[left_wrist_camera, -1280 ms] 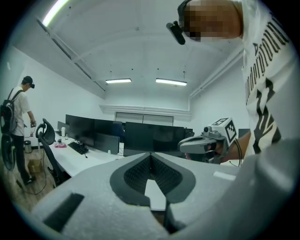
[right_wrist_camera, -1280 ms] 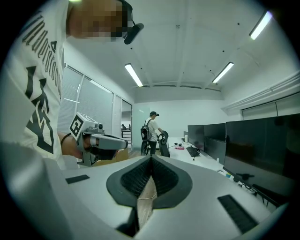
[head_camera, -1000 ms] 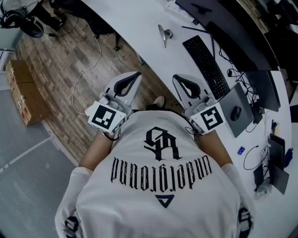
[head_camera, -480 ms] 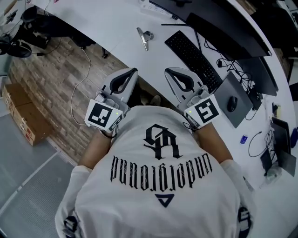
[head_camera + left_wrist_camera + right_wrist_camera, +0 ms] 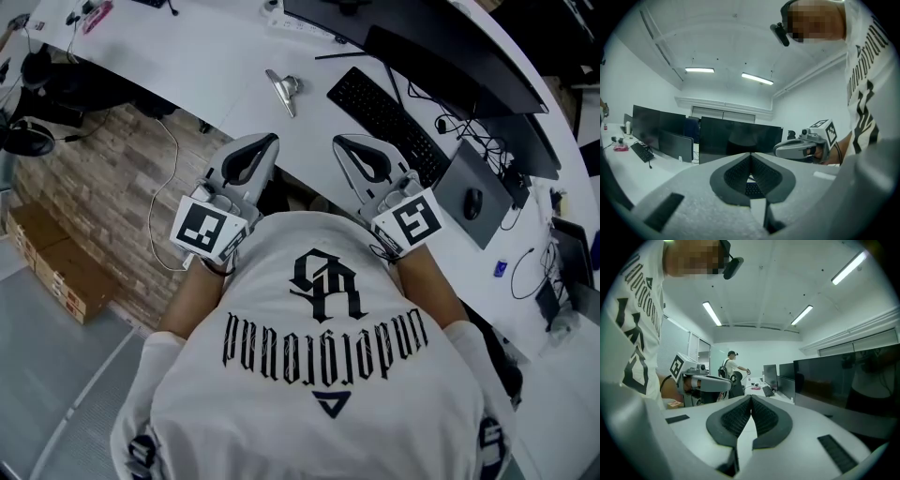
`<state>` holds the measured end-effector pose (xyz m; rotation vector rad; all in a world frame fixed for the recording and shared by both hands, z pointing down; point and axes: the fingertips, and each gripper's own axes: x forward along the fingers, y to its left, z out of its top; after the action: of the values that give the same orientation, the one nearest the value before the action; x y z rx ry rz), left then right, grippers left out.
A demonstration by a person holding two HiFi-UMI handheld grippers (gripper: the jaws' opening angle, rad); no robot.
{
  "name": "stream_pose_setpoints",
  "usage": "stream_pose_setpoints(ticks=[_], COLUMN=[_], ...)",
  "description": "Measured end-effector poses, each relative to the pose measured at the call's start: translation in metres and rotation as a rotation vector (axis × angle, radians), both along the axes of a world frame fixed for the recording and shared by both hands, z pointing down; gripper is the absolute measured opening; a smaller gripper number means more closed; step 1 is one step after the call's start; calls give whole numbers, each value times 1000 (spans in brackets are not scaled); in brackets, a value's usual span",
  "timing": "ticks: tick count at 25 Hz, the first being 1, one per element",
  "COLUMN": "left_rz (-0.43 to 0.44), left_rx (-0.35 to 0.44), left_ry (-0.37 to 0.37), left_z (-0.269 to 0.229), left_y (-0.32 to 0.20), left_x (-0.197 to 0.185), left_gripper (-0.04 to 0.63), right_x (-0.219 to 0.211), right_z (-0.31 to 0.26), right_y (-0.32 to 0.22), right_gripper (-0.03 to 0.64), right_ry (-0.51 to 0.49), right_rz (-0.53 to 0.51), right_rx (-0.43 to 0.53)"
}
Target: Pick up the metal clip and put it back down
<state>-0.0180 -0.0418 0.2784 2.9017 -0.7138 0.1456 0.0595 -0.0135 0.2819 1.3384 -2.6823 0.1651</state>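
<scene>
I hold two tools, one in each hand: the left gripper (image 5: 273,141) and the right gripper (image 5: 339,142). On the one white desk (image 5: 234,56) I count one metal clip (image 5: 284,90), one keyboard (image 5: 389,117) to its right, and one mouse (image 5: 473,202) on one grey pad (image 5: 453,194) further right. Along the far edge I can make out two dark monitors (image 5: 450,66); beyond that I cannot tell. Two cardboard boxes (image 5: 56,262) are on the floor at left, and one headset (image 5: 28,139) at far left. One other person (image 5: 730,365) stands far off.

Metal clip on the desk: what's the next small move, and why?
Probably ease the left hand-held gripper forward toward the metal clip, opening its jaws: it is shut and empty, and the clip lies untouched on the white desk beyond its tips.
</scene>
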Motion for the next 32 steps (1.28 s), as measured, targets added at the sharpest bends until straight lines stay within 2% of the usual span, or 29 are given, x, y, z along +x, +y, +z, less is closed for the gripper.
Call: stream_pose_setpoints(ticks=[20,26,32], left_rz=[232,315,360], left_rx=[-44,-49,-66], left_ry=[-26,-20,-31], left_z=[23,33,45], left_y=[-125,-151,-174], left_x=[-13,-23,-31], left_gripper=[12,12,12], right_x=[-25,-34,-39], right_z=[32,47,59], right_y=[-115,-141,-163], right_gripper=[9,9,11], right_ry=[12,25,26], right_rz=[195,261,319], right_rx=[-99,-136,-170])
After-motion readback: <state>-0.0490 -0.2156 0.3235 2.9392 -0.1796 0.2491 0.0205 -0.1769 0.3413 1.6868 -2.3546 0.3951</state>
